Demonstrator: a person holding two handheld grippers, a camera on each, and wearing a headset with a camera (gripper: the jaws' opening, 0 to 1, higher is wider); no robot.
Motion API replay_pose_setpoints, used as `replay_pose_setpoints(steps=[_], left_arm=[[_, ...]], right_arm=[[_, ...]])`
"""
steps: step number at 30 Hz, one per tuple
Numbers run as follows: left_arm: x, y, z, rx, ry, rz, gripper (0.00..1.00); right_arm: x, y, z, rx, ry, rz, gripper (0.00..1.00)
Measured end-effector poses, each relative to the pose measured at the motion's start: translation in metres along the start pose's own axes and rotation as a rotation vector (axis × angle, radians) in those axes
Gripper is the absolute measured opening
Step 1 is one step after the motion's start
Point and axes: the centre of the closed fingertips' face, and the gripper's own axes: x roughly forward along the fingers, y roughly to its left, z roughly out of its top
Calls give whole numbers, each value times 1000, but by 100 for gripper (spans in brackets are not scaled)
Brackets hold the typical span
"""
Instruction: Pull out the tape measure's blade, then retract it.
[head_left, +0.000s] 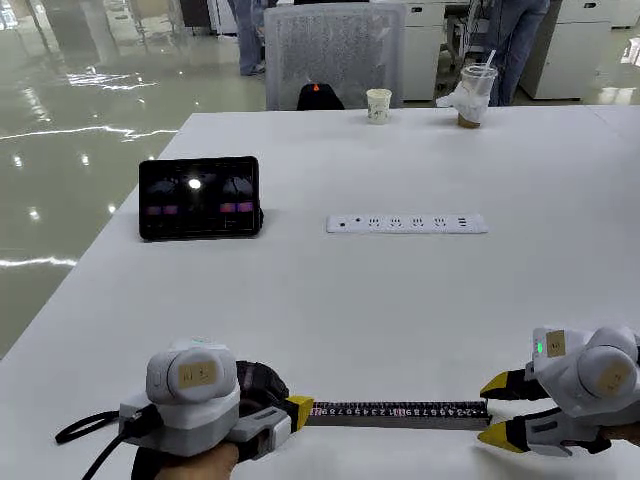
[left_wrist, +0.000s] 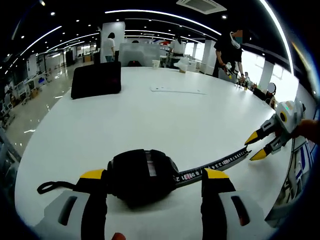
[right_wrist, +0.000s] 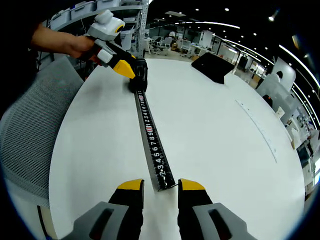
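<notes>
A black tape measure (head_left: 262, 385) lies at the near edge of the white table (head_left: 400, 300), and my left gripper (head_left: 275, 400) is shut on its case (left_wrist: 142, 175) from both sides. Its blade (head_left: 400, 412) lies flat on the table, drawn out to the right. The blade's end (right_wrist: 167, 185) sits just in front of my right gripper (right_wrist: 161, 185), whose yellow-tipped jaws stand open and apart from it. In the left gripper view the blade (left_wrist: 210, 167) runs toward the right gripper (left_wrist: 255, 147). In the right gripper view the blade (right_wrist: 150, 135) leads back to the left gripper (right_wrist: 125, 67).
A black tablet (head_left: 200, 197) stands at the middle left and a white power strip (head_left: 407, 223) lies mid-table. A paper cup (head_left: 378, 105) and a plastic cup with a straw (head_left: 475, 95) stand at the far edge, before a mesh chair (head_left: 335, 55). People stand beyond.
</notes>
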Motion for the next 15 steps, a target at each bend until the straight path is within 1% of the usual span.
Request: replay_pose_setpoints(steps=[8, 15], left_arm=[[5, 8, -3, -33, 10, 22, 66], [9, 11, -6, -55, 17, 26, 64]], right_arm=[[5, -4, -3, -4, 6, 6, 17], [8, -5, -4, 18, 7, 5, 14]])
